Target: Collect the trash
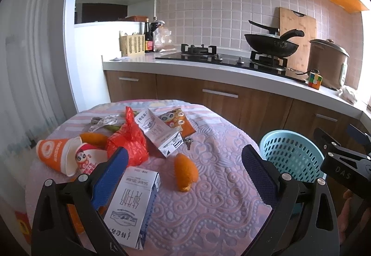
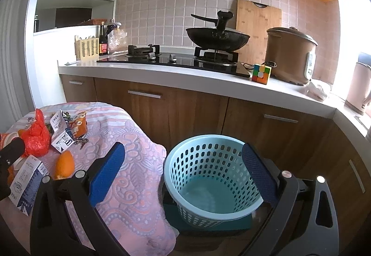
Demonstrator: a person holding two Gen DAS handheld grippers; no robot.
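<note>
Black tongs [image 1: 185, 177], blue ribbed pads [image 1: 111, 177], silver screws, "DAS" marking.

The table is covered by a soft cloth [image 1: 208, 198] with a bumpy woven pattern. The basket [image 2: 208, 177] is made of smooth blue plastic with holes. Printed card is seen on the near milk carton [image 1: 132, 205]. The red bag [image 1: 129, 142] is made of thin, shiny, crinkled plastic. The far cupboard doors [image 2: 197, 112] are made of smooth wood.

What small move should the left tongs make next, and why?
Probably ease the open left tongs down and close on the near milk carton. It lies closest, beside the left pad, and the blue basket beyond the table's edge looks empty.
</note>
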